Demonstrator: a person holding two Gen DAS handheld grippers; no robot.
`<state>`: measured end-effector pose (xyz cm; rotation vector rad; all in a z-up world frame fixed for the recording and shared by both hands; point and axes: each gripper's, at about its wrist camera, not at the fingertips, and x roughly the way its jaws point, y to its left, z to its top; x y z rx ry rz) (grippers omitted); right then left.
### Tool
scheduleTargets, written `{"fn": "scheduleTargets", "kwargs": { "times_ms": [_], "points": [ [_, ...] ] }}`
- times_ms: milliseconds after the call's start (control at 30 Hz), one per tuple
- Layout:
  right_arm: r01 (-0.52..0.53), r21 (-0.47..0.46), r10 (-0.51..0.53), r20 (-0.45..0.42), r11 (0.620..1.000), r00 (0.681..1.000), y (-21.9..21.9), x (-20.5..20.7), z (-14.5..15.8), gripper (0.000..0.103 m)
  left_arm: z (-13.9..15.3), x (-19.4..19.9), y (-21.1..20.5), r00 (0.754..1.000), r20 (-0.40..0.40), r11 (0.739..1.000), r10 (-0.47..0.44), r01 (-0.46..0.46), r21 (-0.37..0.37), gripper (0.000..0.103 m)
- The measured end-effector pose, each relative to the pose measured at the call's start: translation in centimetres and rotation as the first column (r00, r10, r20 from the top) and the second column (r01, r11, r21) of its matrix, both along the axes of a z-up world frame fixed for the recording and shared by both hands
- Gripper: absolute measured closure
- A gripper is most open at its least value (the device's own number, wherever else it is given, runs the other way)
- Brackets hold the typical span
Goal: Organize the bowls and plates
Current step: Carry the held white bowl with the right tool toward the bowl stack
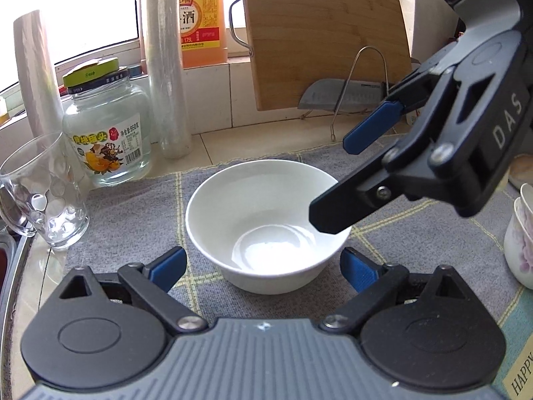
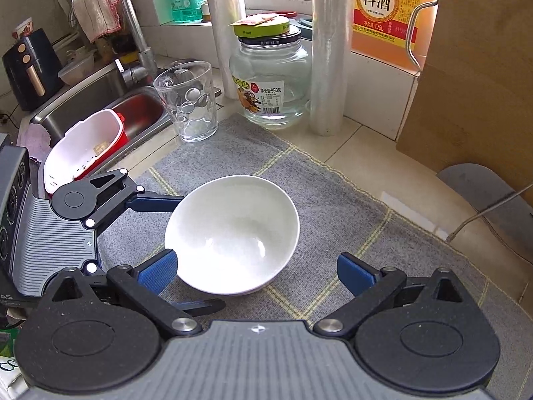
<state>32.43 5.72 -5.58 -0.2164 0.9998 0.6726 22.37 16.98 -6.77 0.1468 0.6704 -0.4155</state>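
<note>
A white bowl stands upright on a grey checked mat; it also shows in the right wrist view. My left gripper is open, its blue-tipped fingers at either side of the bowl's near wall, apart from it. My right gripper is open just before the bowl. It shows in the left wrist view reaching in from the right, one finger over the bowl's right rim. The left gripper shows in the right wrist view at the bowl's left. Floral cups stand stacked at the right edge.
A glass mug, a glass jar, plastic wrap rolls and a cooking wine bottle stand at the back left. A cutting board and a cleaver lean at the back. A sink with a red-and-white strainer lies to the left.
</note>
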Motion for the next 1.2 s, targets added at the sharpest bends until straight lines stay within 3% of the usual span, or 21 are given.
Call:
{"fn": "scheduleTargets", "kwargs": {
  "times_ms": [267,833,1200],
  "points": [
    [-0.042,0.009,0.043,-0.04,0.999,0.998,1.1,1.9,-1.2,0.001,-0.2,0.2,-0.1,1.0,0.023,1.0,-0.016,0.016,0.001,0.005],
    [-0.067,0.042,0.071,-0.097,0.997,0.993,1.9,3.5,-2.6,0.02,0.0,0.5,-0.2,0.998,0.049,0.999,-0.034,0.034,-0.006,0.008],
    [-0.07,0.044,0.074,-0.099,0.997,0.992,1.9,3.2,-2.5,0.021,0.2,0.5,-0.2,0.998,0.044,0.999,-0.047,0.046,0.009,0.008]
  ]
}}
